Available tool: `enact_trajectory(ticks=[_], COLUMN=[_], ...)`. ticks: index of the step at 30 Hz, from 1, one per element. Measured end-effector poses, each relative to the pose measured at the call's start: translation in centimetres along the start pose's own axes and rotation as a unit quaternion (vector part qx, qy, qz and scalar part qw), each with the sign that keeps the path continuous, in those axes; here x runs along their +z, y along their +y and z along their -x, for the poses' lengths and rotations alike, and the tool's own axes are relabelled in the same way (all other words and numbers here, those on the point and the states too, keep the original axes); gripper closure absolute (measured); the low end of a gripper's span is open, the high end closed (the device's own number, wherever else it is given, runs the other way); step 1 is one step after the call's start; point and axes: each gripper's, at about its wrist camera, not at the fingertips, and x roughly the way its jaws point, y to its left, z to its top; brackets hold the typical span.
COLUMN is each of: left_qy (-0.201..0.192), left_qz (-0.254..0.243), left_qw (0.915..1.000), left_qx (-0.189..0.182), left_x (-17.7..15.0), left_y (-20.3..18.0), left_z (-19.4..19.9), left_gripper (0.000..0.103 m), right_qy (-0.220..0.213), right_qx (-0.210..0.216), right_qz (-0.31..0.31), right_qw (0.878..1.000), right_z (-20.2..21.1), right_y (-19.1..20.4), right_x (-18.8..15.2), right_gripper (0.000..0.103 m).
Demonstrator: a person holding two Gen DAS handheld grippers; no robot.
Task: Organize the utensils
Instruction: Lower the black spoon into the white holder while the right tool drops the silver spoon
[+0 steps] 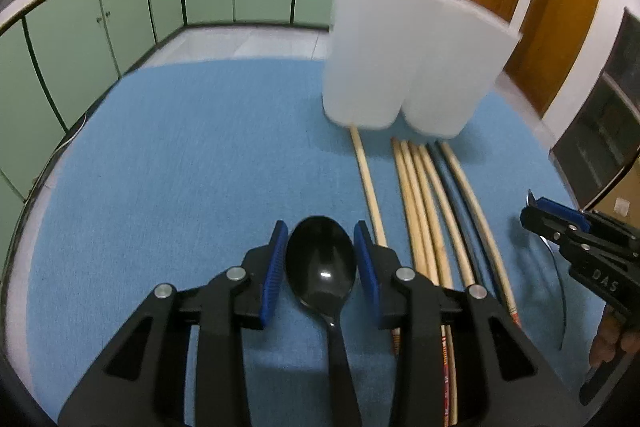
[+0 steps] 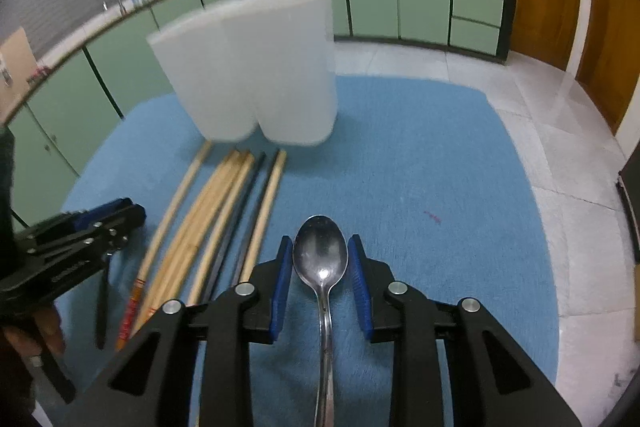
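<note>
Black spoon (image 1: 322,267) between parted pads (image 1: 272,271)

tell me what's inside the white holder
Nothing can be seen inside: the white holder has cloudy walls and its open top is out of sight. The chopsticks lie outside on the blue mat.

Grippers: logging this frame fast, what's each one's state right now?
Left gripper: open, straddling the black spoon, not gripping.
Right gripper: open, straddling the metal spoon, not gripping.
</note>
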Motion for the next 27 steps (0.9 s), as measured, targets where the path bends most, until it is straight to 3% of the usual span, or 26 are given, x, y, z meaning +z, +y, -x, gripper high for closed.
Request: enact_trajectory(ticks=[8,17,27], left_qy=[-0.103,-0.173,-0.267], left_qz=[0.017,0.008,-0.016], left_qw=[0.9945,0.9846,0.9621], left_qx=[-0.010,-0.025,-0.052], left_x=[1.2,4.3,11.6], left_y=[1.1,-0.3,-3.1], left_z=[3.9,7.0,9.5], left_gripper=[0.071,0.070,0.070], right_qy=[-0.084,-0.145,-0.221], right_qx=[0.068,0.106,0.128], right_qz=[-0.015,-0.016,0.000], right_qw=[0.994,0.984,0.967], right_z=[4.6,7.6,11.3], right_y=[-1.0,-0.5,-0.6], right_x=[1.4,3.9,9.8], right_gripper=[0.075,0.075,0.075])
